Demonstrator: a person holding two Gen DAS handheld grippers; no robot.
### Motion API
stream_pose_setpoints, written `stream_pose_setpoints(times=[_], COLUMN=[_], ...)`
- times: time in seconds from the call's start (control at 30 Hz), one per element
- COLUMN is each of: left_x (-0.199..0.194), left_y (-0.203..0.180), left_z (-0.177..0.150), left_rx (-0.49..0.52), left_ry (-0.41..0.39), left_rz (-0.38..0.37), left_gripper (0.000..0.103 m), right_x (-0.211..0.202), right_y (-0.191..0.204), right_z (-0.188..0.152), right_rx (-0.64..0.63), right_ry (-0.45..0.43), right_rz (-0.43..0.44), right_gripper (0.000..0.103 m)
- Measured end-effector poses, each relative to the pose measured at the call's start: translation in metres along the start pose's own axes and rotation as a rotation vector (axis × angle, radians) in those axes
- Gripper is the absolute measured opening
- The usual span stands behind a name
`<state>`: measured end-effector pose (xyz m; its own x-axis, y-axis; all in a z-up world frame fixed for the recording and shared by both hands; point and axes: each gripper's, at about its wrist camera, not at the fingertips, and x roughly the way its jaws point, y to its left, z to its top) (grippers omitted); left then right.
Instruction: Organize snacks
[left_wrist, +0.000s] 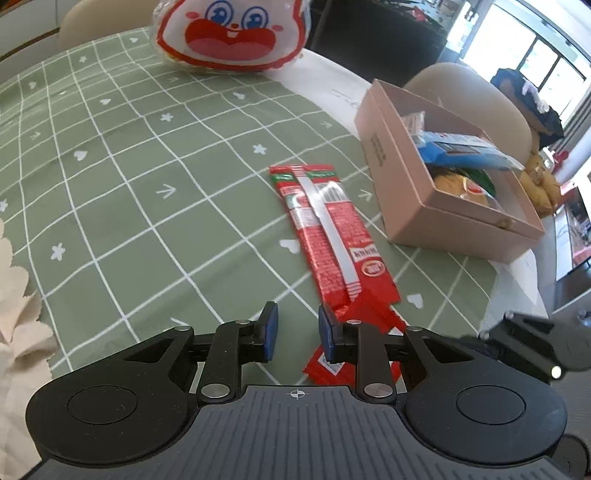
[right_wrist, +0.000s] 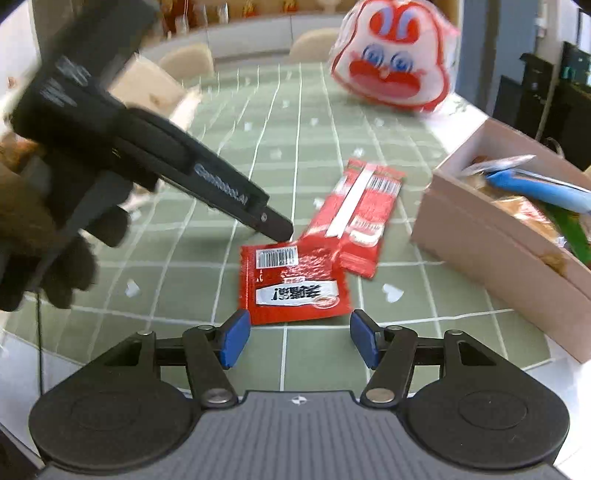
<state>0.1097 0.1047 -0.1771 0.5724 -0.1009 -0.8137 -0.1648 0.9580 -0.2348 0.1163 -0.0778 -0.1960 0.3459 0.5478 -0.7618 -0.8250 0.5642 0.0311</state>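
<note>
Left gripper (left_wrist: 297, 330) is seen with its blue pads only narrowly parted and nothing pinched between them; bare cloth shows in the gap. Its right-hand pad stands at the crumpled near end of the long red snack packet (left_wrist: 325, 225), whether touching cannot be told. In the right wrist view the same tool appears from the side as a blurred black body whose tip sits at the far edge of the square red sachet (right_wrist: 293, 282), gripped by a dark-gloved hand (right_wrist: 48, 251).

Right gripper (right_wrist: 297, 338) is held with its pads spread wide, roughly the width of the square red sachet, and nothing is caught between them. The sachet lies flat just beyond the pads, not touched by them, barcode side up. Its far corner is overlapped by, or meets, the long red snack packet, which runs on toward the far side of the tabletop.

Green checked tablecloth (left_wrist: 122, 177) covers the tabletop. A pink cardboard box (left_wrist: 417, 192) is set at the right edge, open-topped, with a blue packet (left_wrist: 465, 151) and other wrapped snacks inside. A large white-and-red cartoon-face bag (left_wrist: 229, 33) is stood near the far edge. Beige chair backs are noted beyond the table.
</note>
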Motion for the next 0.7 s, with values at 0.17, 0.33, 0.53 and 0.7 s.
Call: stream_pose_setpoints(times=[0.17,0.33,0.53,0.7], left_x=[0.004,0.019,0.027,0.015], left_y=[-0.018,-0.061,-0.086,-0.061], left_z=[-0.005,-0.011,-0.017,-0.015], left_rx=[-0.009,0.042,0.074,0.031], left_ry=[0.014,0.052,0.067,0.038], left_rz=[-0.062,-0.181,-0.255,-0.203], left_gripper=[0.028,0.028,0.028,0.028], right_x=[-0.025,-0.050,-0.052,-0.045], right_y=[-0.051,-0.121,-0.140,-0.132], right_z=[-0.014,-0.046,-0.056,-0.049], right_rx=[0.224,0.571,0.712,0.704], right_ry=[0.020,0.010,0.008,0.001], right_rz=[-0.009,0.095,0.171,0.194], right_gripper=[0.061,0.062,0.073,0.096])
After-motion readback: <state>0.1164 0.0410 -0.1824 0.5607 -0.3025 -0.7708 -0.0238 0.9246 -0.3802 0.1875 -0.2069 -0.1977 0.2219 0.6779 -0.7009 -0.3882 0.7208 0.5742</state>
